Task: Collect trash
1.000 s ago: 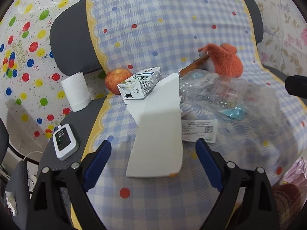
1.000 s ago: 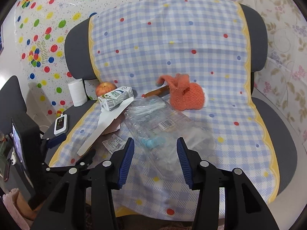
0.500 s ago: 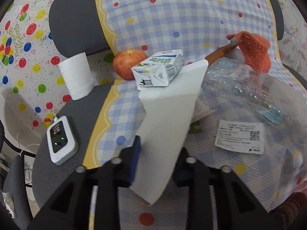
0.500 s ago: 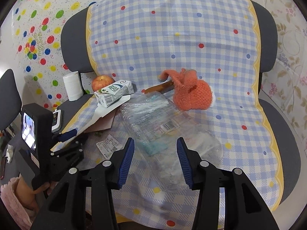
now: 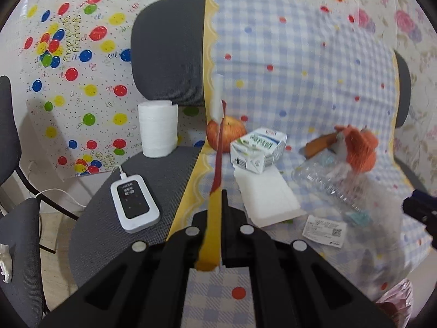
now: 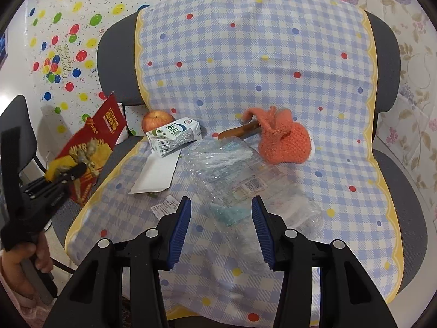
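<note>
The left gripper (image 5: 215, 213) pinches a red-and-yellow snack wrapper (image 6: 92, 147), lifted left of the milk carton (image 6: 174, 134); pinched by one edge, it may slip. The right gripper (image 6: 221, 227) hovers spread, empty.

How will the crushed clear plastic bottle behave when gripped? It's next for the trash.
The crushed plastic bottle looks flattened and crinkled, so it will probably buckle under the pads. Being empty-looking, it is likely light. Its glossy film may slip, and it seems too flat to roll.

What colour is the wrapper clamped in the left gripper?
Red with yellow-gold print; the wrapper in the left gripper shows best in the right wrist view.
</note>
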Demonstrator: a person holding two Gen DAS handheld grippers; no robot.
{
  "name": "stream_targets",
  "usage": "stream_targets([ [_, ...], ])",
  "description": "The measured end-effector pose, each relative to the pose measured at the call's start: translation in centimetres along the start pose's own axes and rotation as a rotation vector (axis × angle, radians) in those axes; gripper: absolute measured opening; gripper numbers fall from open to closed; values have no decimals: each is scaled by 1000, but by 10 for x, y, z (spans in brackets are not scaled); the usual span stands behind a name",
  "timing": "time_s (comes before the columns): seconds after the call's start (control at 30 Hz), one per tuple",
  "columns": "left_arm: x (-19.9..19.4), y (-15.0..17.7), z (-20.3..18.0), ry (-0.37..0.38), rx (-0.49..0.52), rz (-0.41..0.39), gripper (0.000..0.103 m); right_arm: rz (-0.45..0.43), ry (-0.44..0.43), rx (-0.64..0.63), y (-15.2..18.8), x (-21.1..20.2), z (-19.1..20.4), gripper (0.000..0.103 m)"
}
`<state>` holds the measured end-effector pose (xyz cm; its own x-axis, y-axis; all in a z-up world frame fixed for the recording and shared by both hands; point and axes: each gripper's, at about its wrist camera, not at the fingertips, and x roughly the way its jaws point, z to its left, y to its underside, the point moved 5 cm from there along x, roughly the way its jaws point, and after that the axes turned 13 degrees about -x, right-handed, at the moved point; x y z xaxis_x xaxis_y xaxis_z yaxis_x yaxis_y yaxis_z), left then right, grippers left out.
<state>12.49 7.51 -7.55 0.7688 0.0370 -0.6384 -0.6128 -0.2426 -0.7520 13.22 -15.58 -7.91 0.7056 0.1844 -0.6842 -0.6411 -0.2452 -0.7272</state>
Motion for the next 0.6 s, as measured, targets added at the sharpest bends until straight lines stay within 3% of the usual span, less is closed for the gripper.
stream_targets([
  [0.2, -25, -9, -3, 29, 9, -44, 0, -23, 1, -3, -6, -9, 3, 49],
  [0.6, -19, 12, -2, 36, -4, -22, 0, 0, -6, 5, 25, -16, -21, 54],
])
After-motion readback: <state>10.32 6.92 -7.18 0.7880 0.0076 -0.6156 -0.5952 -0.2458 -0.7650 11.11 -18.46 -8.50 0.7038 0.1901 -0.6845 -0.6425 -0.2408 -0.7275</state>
